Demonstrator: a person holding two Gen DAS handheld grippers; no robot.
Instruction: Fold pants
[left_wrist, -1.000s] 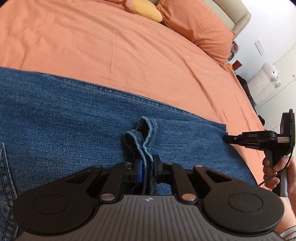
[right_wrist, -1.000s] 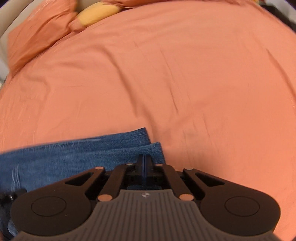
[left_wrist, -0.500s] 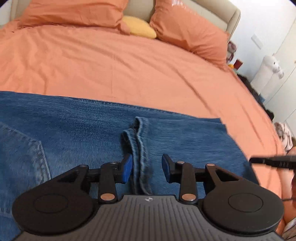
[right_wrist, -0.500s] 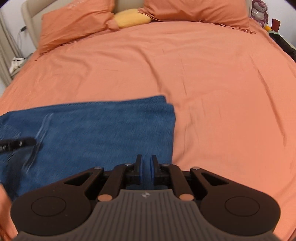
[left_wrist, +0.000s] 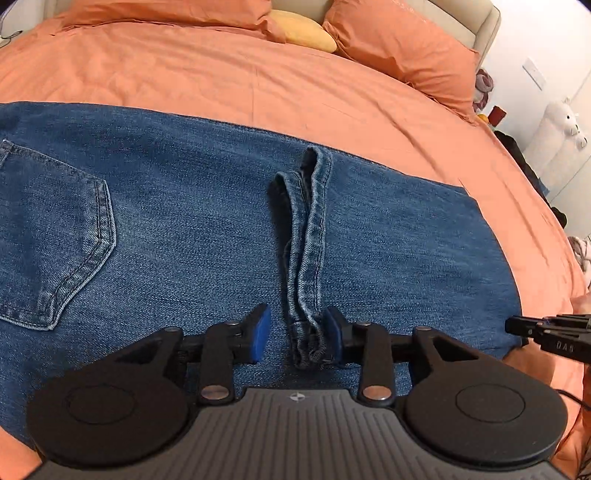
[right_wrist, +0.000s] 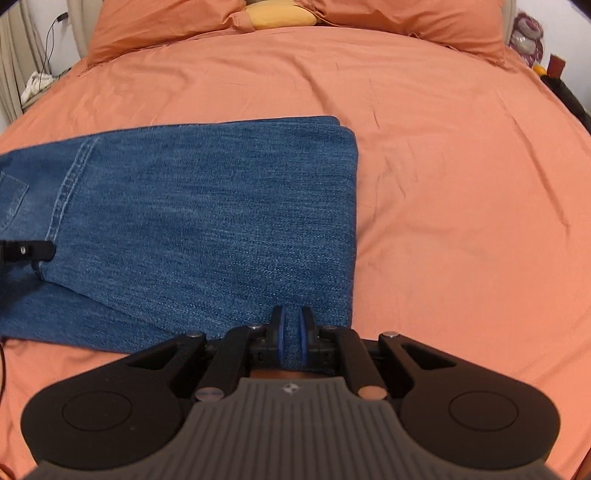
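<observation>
Blue denim pants (left_wrist: 166, 221) lie folded flat on the orange bed (left_wrist: 258, 85), back pocket (left_wrist: 55, 240) at the left. The doubled leg hems (left_wrist: 306, 240) rest on top as a bunched strip. My left gripper (left_wrist: 297, 321) straddles the strip's near end. Its jaws are opening, with the hem between the pads and loose. In the right wrist view the pants (right_wrist: 203, 221) show a straight folded edge on the right. My right gripper (right_wrist: 291, 321) is shut on denim at their near edge. Each gripper shows in the other's view: right gripper (left_wrist: 546, 332), left gripper (right_wrist: 26, 251).
Orange pillows (left_wrist: 399, 48) and a yellow cushion (left_wrist: 303, 31) lie against the headboard. Bare orange sheet (right_wrist: 461, 203) spreads to the right of the pants. A white plush toy (left_wrist: 561, 122) and dark clutter stand beyond the bed's right side.
The left jaws were shut on the hems, then opened and let them drop onto the pants. The right gripper stayed shut, and more of the folded pants now fills its view.
</observation>
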